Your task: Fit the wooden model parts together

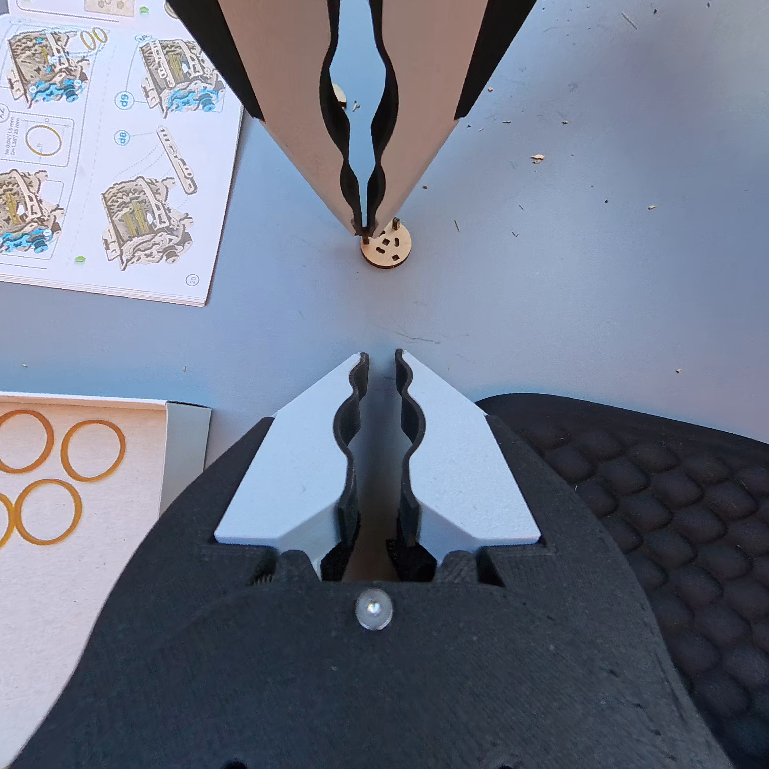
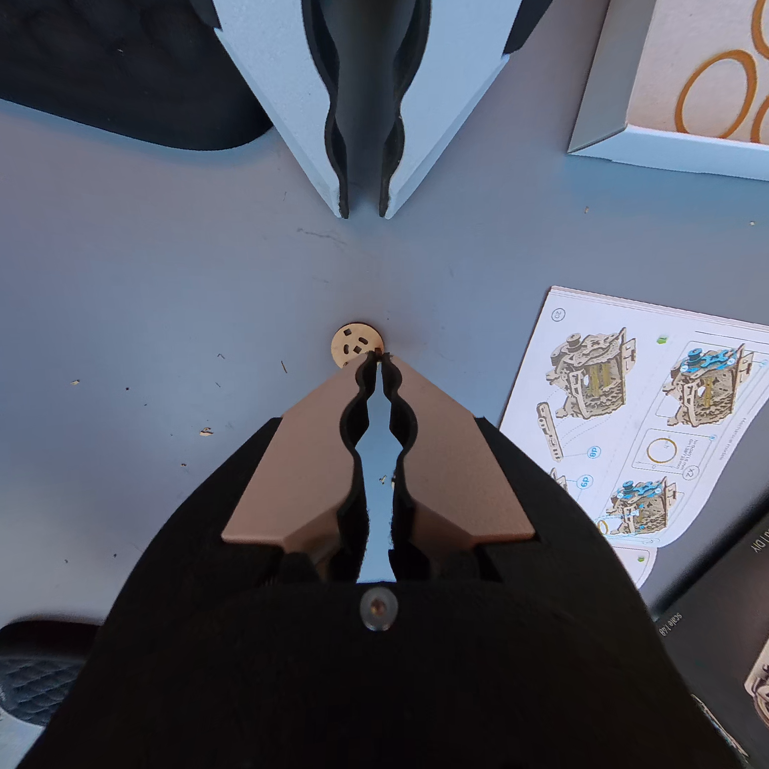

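Observation:
A small round wooden disc (image 1: 387, 251) with several slots lies flat on the grey table (image 1: 541, 291). Two thin dark pegs stand in it. My right gripper (image 1: 365, 228), with tan fingers, comes from the far side and is shut on the left peg (image 1: 365, 238); the other peg (image 1: 396, 222) stands free. In the right wrist view the right gripper (image 2: 378, 355) pinches at the disc's (image 2: 353, 342) near right edge. My left gripper (image 1: 382, 358), with white fingers, is a little open and empty, short of the disc; it also shows in the right wrist view (image 2: 364, 210).
An open instruction booklet (image 1: 116, 158) (image 2: 645, 416) lies to one side. A box tray with several rubber bands (image 1: 62, 478) (image 2: 707, 83) is near the left gripper. A black padded cushion (image 1: 666, 520) (image 2: 104, 75) is beside it. A dark box (image 2: 728, 624) and wood crumbs are around. One gripper's finger ends stand about 6 centimetres off the other's.

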